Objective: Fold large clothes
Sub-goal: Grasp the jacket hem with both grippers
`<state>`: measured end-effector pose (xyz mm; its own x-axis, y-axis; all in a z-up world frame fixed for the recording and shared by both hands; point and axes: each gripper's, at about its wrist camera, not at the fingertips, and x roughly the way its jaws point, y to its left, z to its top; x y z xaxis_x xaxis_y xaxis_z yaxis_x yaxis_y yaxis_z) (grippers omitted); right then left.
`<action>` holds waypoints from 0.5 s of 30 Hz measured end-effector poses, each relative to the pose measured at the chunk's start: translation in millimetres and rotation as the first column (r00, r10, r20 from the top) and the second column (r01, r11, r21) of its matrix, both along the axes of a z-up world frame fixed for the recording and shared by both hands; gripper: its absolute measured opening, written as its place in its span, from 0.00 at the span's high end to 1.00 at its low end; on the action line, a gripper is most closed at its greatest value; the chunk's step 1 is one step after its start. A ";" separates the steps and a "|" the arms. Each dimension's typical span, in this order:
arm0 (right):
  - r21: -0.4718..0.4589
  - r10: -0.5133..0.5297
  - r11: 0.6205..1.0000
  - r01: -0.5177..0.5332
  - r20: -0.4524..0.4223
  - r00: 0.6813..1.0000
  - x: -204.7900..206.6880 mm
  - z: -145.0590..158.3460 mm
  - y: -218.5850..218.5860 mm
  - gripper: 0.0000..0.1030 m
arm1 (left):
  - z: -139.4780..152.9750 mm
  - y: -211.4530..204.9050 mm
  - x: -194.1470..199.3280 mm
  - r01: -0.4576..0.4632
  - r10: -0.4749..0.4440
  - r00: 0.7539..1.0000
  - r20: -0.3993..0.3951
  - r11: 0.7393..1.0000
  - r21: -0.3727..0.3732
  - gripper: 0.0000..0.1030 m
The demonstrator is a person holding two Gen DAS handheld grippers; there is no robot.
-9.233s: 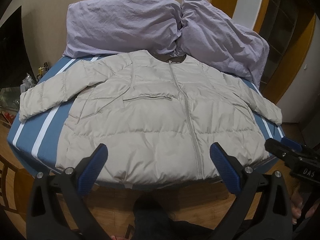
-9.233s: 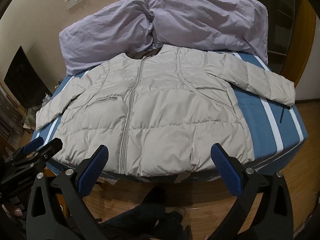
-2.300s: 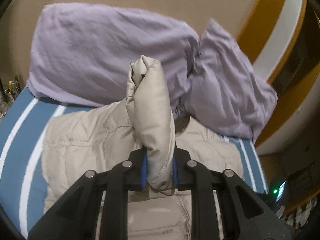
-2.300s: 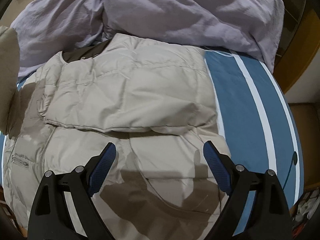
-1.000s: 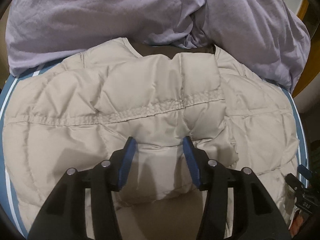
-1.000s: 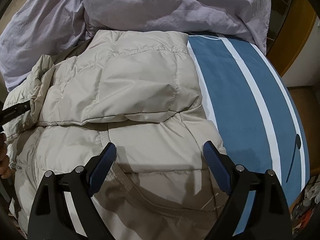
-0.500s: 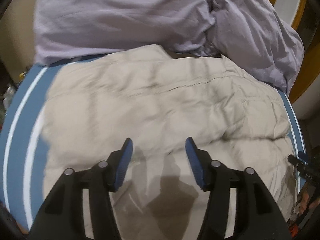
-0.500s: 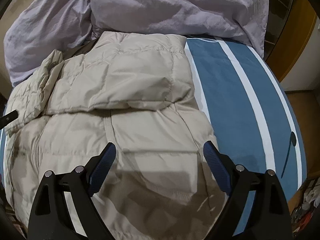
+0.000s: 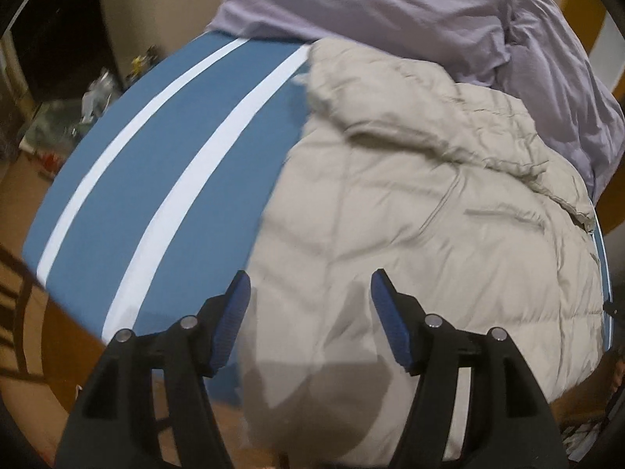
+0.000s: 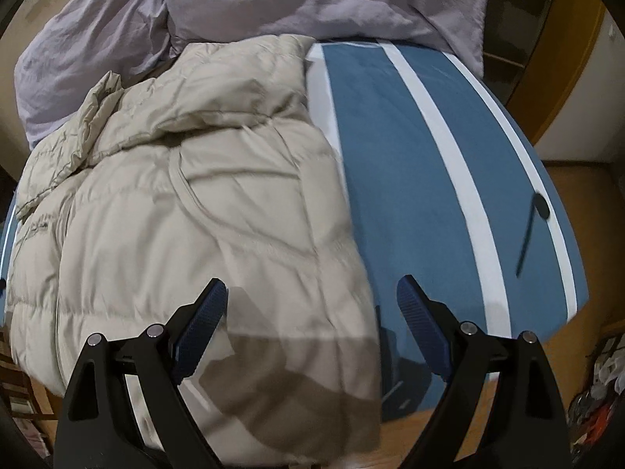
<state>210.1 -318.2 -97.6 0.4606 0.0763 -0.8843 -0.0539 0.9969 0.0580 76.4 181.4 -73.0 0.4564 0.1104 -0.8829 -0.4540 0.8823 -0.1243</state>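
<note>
Both jaws stand released: left gripper (image 9: 308, 320), just been opening, and right gripper (image 10: 312, 324) hover empty above the near hem of the beige jacket (image 10: 195, 203), sleeves folded in, on the blue striped bed (image 10: 422, 156).

Both jacket (image 9: 429, 211) sleeves now folded in; left claw (image 9: 308, 324) let go, opening.

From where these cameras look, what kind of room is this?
Most likely a bedroom in a home. A bed with a blue, white-striped sheet carries crumpled lilac bedding at its head, and a beige puffer jacket lies on it with its sleeves folded in. Wooden flooring surrounds the bed.
</note>
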 end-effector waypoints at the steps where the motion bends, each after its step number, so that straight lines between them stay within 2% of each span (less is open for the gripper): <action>1: 0.006 -0.002 1.000 0.002 -0.004 1.000 -3.9 -0.4 -2.8 0.12 | -1.9 1.2 -6.9 -0.009 0.009 1.000 0.002 1.000 -0.014 0.37; 7: 0.058 0.017 0.998 -0.015 -0.039 0.999 -20.7 -8.1 -14.1 0.12 | -16.6 0.8 -32.0 -0.034 0.034 0.999 0.001 0.997 -0.068 0.37; 15: 0.149 0.050 0.988 -0.038 -0.081 0.995 -36.1 -23.9 -18.6 0.12 | -27.2 -5.2 -44.6 -0.044 0.048 0.999 0.020 0.989 -0.139 0.37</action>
<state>174.0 -336.9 -121.5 0.3780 0.2274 -0.8974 -0.0861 0.9738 0.2105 31.8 176.2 -100.2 0.4744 0.0093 -0.8802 -0.4892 0.8341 -0.2548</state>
